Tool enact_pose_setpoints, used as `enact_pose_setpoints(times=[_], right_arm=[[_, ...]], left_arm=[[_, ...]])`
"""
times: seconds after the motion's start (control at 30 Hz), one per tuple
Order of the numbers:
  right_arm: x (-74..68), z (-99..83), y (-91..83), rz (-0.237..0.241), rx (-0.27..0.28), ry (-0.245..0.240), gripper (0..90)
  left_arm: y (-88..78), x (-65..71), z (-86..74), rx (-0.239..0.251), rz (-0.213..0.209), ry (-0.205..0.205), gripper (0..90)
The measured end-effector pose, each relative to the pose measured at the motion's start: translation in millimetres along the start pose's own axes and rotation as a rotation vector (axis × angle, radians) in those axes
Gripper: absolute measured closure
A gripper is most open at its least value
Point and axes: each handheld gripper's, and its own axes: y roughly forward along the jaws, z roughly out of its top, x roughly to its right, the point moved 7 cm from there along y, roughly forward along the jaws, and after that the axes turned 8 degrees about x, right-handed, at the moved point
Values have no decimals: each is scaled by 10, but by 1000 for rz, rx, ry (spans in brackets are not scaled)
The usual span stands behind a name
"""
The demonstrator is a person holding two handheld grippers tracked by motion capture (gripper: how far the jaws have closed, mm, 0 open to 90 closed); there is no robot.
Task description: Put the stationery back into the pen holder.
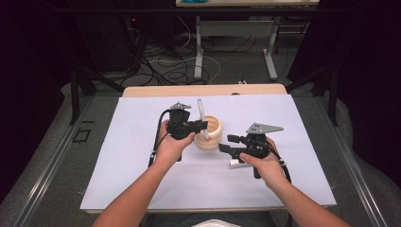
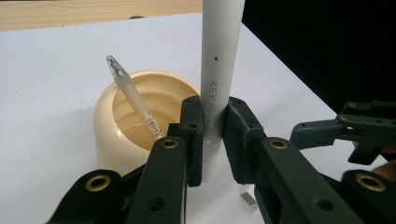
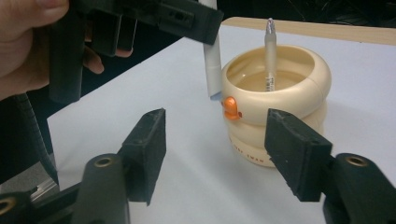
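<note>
Beside the cream pen holder (image 1: 208, 133), your left gripper (image 2: 212, 135) is clamped on the white pen (image 2: 221, 70), upright, just outside the rim w/ another pen (image 2: 133, 100) inside. Right gripper (image 3: 215, 149) is half open, empty. Next, probably: lift, centre over the opening, lower.

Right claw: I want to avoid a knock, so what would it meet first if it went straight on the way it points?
Probably the cream pen holder: it stands right ahead between the open right claw jaws, though depth is unclear.
</note>
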Motion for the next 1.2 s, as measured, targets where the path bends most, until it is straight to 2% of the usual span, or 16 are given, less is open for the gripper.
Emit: enact_pose_setpoints(times=[0.13, 0.27, 0.4, 0.63, 1.07, 1.1, 1.13, 1.2], right_arm=[[-9, -28, -35, -17, -16, -30, 315], [3, -48, -58, -42, -27, -37, 262], [39, -71, -74, -66, -46, -66, 224], [106, -108, -97, -102, -65, -75, 174], [175, -201, -92, -125, -82, -59, 139], [178, -205, -87, -124, -78, -57, 128], [174, -219, -105, -128, -108, -49, 100], [189, -216, -90, -134, -90, -55, 55]], left_arm=[[16, -19, 55, 14, 9, -2, 782], [49, -44, 98, 28, 17, -9, 782], [89, -70, 132, 33, 28, 4, 782], [188, -106, 150, 53, 49, -2, 782], [395, -200, 18, 4, 89, -8, 781], [404, -209, 6, -2, 94, -8, 781], [416, -211, -6, -5, 95, -15, 781], [428, -218, -26, -19, 97, -13, 781]])
